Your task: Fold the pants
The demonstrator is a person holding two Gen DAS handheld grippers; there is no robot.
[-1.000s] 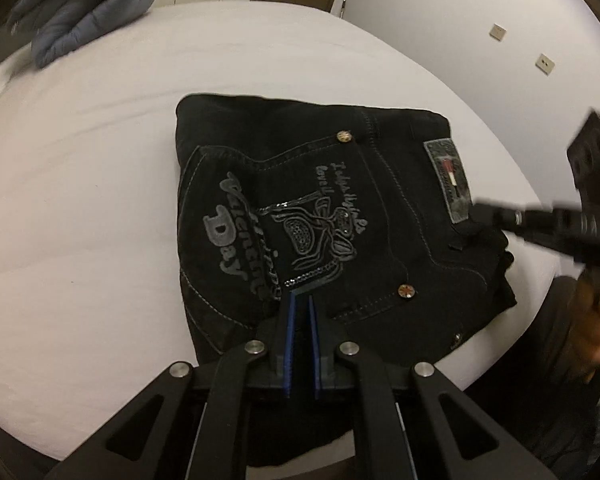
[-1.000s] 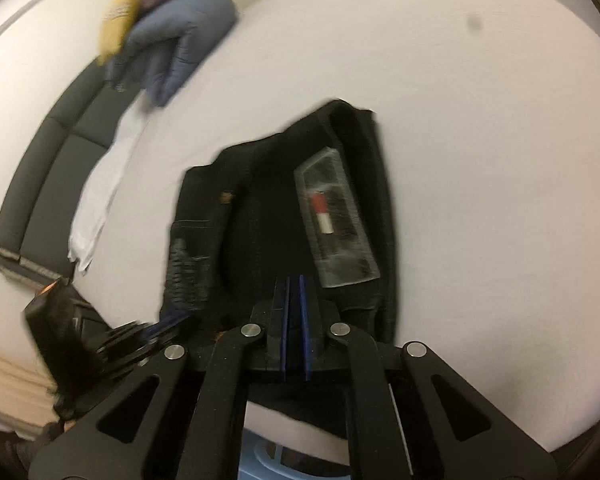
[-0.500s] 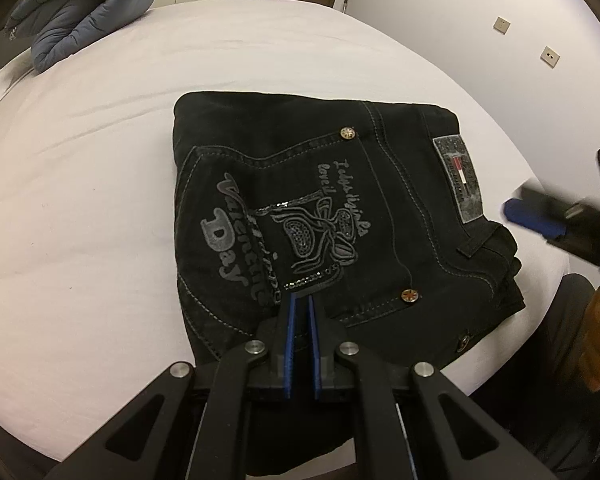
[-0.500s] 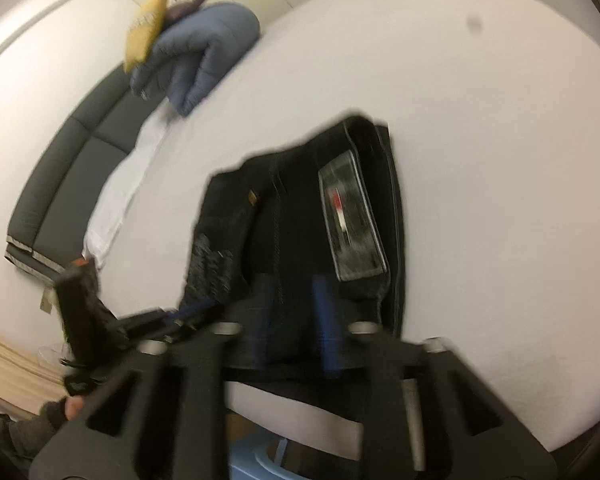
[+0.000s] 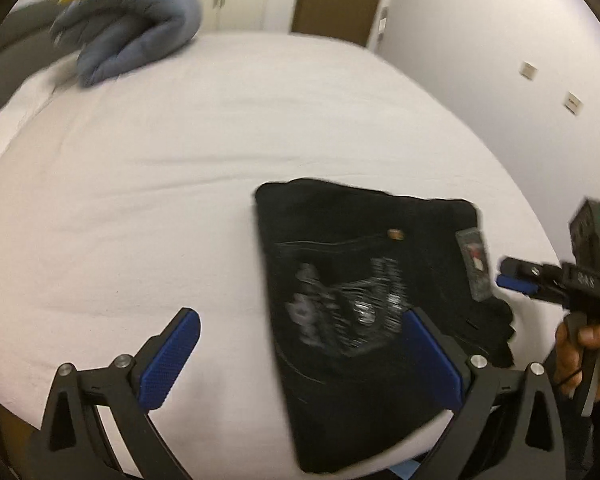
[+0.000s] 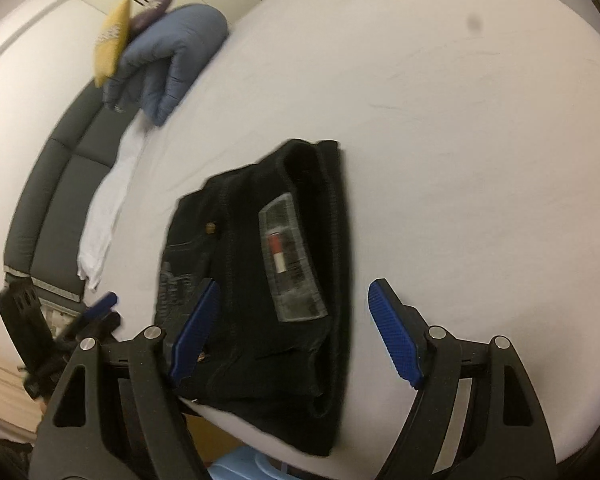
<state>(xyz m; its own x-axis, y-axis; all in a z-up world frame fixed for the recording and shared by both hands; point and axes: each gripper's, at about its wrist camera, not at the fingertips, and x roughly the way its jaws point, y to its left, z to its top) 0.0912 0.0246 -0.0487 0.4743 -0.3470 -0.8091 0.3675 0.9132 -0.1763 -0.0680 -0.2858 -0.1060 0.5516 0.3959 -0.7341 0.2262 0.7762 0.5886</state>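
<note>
Lying: black pants (image 5: 364, 304), folded into a compact rectangle on the white bed sheet (image 5: 180, 184), close to the near edge of the bed; nothing holds them.
Left gripper (image 5: 300, 354): jaws spread wide and opening; blue pads (image 5: 168, 360) clear of the cloth. The left pad is over bare sheet, the right pad is over the printed face of the pants. No pinch on the fabric.
Right gripper (image 6: 294, 332): jaws apart and opening; the left pad is over the dark denim, the right pad over bare sheet beyond the pants' right edge. The waistband corner lies between the fingers, ungripped.
Pants relative to left gripper: ahead and to the right, running under the right finger.
Pants relative to right gripper: straight ahead and slightly left, extending away from the fingertips.
Surface detail: grey printed design (image 5: 348, 308) on the top face, blurred; a grey rectangular label (image 6: 292, 260) with a red-and-white mark near the waistband; a metal rivet (image 5: 396, 234) above the print.
Person: a hand (image 5: 584, 356) grips the right tool's handle, seen at the right edge of the left wrist view.
Beyond the grippers: a rolled blue-grey duvet (image 6: 172, 60) at the far side of the bed, with a yellow cushion (image 6: 112, 40) against it; a dark grey headboard (image 6: 56, 184) far left of the right gripper.
Image quality: motion blur on both views; print lettering unreadable.
</note>
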